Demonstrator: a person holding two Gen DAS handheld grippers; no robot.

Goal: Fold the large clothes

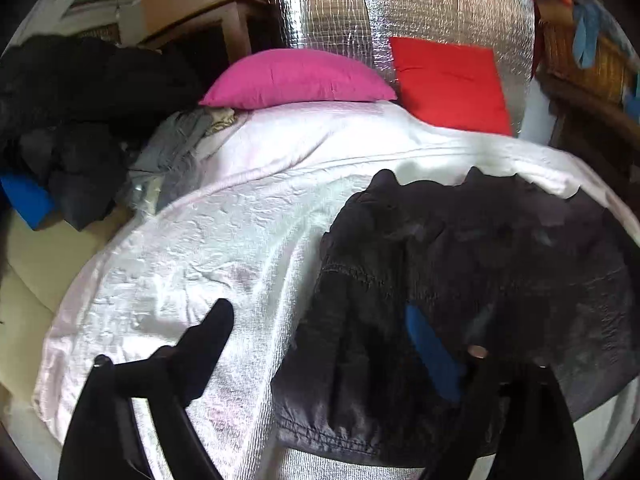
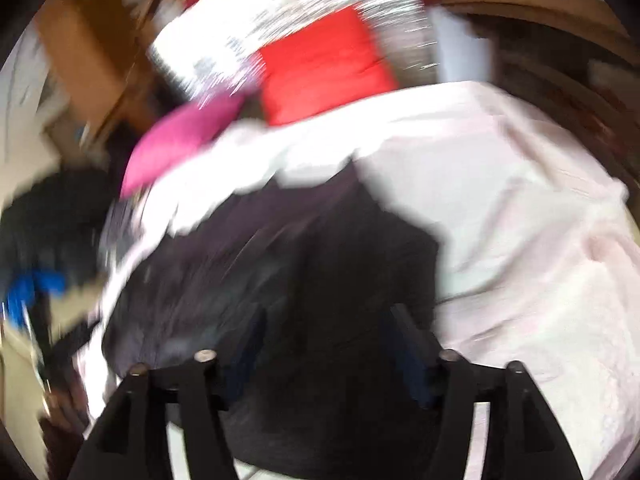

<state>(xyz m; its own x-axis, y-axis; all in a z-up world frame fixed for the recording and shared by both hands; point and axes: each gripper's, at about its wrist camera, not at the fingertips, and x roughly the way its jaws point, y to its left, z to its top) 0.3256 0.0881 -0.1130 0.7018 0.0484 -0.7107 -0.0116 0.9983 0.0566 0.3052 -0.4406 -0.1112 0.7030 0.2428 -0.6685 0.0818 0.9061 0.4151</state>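
A large dark grey garment [image 1: 460, 280] lies spread on the white quilted bed cover [image 1: 224, 248], toward the right. My left gripper [image 1: 320, 344] is open: one finger is over the white cover, the other, with a blue pad, over the garment. In the blurred right wrist view the same garment [image 2: 280, 272] lies under my right gripper [image 2: 324, 340], whose fingers stand apart above the cloth, holding nothing that I can see.
A pink pillow [image 1: 296, 80] and a red cushion [image 1: 452, 84] lie at the head of the bed against a silver foil panel [image 1: 400, 12]. A heap of dark and grey clothes [image 1: 80, 140] sits at the left. Wicker furniture [image 1: 580, 64] stands at the right.
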